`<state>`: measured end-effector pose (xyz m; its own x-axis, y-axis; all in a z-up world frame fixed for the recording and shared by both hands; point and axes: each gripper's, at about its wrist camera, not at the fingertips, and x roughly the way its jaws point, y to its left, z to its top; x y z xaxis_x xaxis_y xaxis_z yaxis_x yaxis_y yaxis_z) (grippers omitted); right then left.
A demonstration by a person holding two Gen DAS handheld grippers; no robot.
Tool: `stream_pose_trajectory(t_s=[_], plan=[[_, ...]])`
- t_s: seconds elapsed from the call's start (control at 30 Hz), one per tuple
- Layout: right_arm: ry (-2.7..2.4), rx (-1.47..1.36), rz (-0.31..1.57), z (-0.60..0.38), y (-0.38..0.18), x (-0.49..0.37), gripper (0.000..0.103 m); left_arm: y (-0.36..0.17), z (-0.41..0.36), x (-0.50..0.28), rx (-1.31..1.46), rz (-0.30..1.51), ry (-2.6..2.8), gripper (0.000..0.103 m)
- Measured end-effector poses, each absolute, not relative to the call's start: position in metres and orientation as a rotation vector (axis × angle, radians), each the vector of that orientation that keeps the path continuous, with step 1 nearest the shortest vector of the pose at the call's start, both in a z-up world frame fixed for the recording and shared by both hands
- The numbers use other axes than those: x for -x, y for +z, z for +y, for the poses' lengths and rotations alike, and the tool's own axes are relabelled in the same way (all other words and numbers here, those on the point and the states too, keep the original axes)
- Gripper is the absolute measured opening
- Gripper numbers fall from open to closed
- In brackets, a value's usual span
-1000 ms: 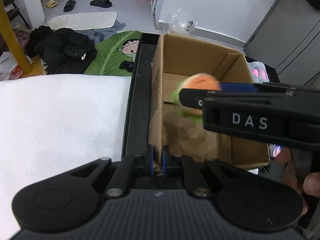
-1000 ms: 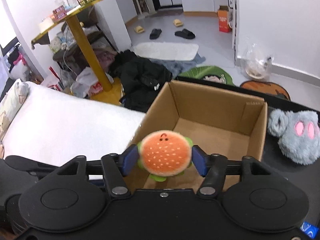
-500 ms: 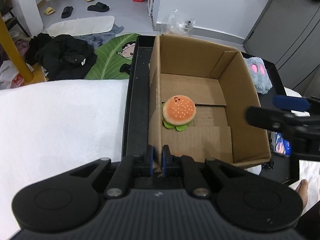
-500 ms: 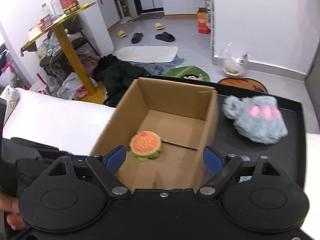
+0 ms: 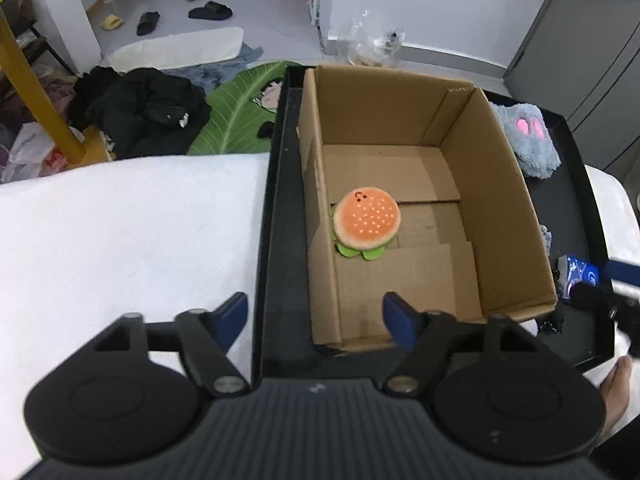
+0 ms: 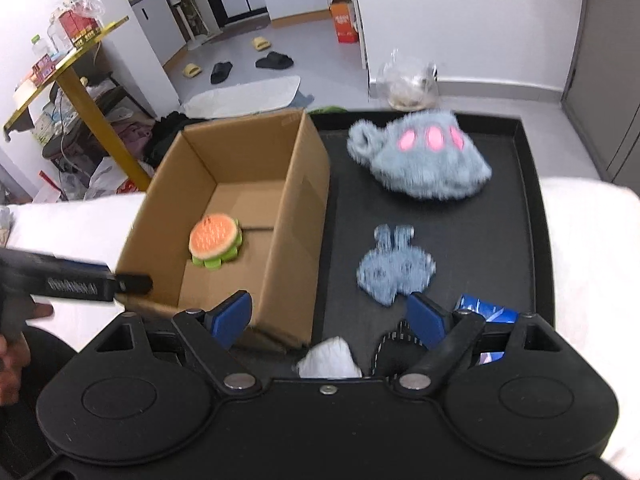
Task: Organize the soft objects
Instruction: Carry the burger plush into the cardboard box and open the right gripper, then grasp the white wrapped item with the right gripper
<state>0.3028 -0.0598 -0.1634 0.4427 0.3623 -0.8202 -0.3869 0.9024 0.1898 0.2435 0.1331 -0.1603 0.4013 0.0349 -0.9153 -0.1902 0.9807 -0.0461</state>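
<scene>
Blue-padded black fingers of the left gripper spread wide at the bottom of the left wrist view; its jaws have just been opening and nothing sits between the pads, which straddle the near left corner of the open brown cardboard box. In the right wrist view, the right gripper also stands released, its jaws having just been opening, with no object pinched between them; a white soft scrap and a dark striped item lie just under it at the frame's lower centre, too hidden to identify. A blue printed packet shows beside the right finger.

Just beyond, in the centre of that view, a small blurred grey-blue fluffy toy with two ears lies on the black rimmed tray. To its left the cardboard box stands on the same tray, and the round orange plush hamburger with a green felt lettuce edge rests on the box floor, close to the left wall, apart from both grippers.

Farther back, in the upper right of the tray, a large grey furry plush with pink spots lies beside the box's far right corner, not touching the small toy. A white soft cover fills the left of the left wrist view. Beyond the tray, the floor holds black clothing, a green leaf-shaped mat and slippers in the upper left.
</scene>
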Motion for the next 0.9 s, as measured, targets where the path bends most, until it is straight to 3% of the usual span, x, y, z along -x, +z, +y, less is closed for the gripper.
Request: stream_pose_trajectory(t_s=[0.3, 0.67, 0.9], plan=[[0.534, 0.102, 1.083, -0.061, -0.2, -0.285, 0.084, -0.153, 0.12, -0.243, 0.047, 1.109, 0.184, 0.083], [0.546, 0.116, 1.13, -0.057, -0.232, -0.289, 0.071, -0.15, 0.106, -0.244, -0.038, 1.076, 0.205, 0.088], [0.588, 0.086, 1.143, -0.05, -0.236, -0.291, 0.069, -0.15, 0.106, -0.244, -0.038, 1.081, 0.217, 0.088]])
